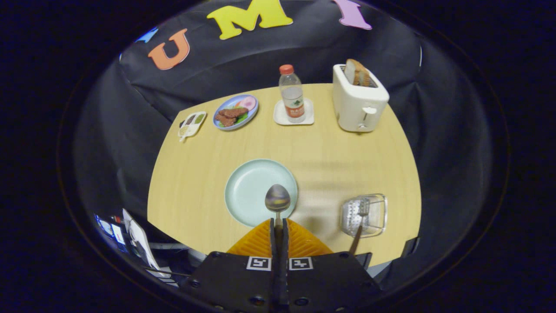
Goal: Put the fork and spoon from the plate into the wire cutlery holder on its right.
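Already one spoon (277,198) between gripper (278,226) fingers

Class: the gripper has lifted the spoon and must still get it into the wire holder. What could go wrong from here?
1. The gripper pinches only the spoon's thin handle, so it may twist or slip.
2. The fork already leans in the wire cutlery holder; the spoon could knock it or tip the light holder.
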A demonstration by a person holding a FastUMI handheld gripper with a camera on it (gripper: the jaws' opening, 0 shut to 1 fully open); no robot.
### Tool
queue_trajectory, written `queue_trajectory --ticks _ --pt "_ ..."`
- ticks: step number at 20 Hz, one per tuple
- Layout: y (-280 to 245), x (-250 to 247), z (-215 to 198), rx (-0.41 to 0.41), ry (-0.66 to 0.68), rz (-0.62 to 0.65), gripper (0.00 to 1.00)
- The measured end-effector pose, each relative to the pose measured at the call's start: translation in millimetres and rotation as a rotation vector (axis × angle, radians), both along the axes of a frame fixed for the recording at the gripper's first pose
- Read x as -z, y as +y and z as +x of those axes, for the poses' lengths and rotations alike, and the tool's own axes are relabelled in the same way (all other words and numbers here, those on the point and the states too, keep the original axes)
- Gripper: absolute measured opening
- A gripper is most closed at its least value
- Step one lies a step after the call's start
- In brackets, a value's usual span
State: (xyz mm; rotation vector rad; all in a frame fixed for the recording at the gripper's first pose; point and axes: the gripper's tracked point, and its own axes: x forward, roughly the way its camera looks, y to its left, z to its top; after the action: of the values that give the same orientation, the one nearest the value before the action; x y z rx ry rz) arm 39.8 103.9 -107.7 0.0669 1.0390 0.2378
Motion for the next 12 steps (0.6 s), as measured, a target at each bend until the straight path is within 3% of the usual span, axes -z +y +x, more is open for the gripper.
queue_trajectory --ticks 7,12 --pt "-123 -15 -22 0.148 0.024 -0.041 0.00" --pt "-145 20 -30 0.202 0.130 -0.017 0.00"
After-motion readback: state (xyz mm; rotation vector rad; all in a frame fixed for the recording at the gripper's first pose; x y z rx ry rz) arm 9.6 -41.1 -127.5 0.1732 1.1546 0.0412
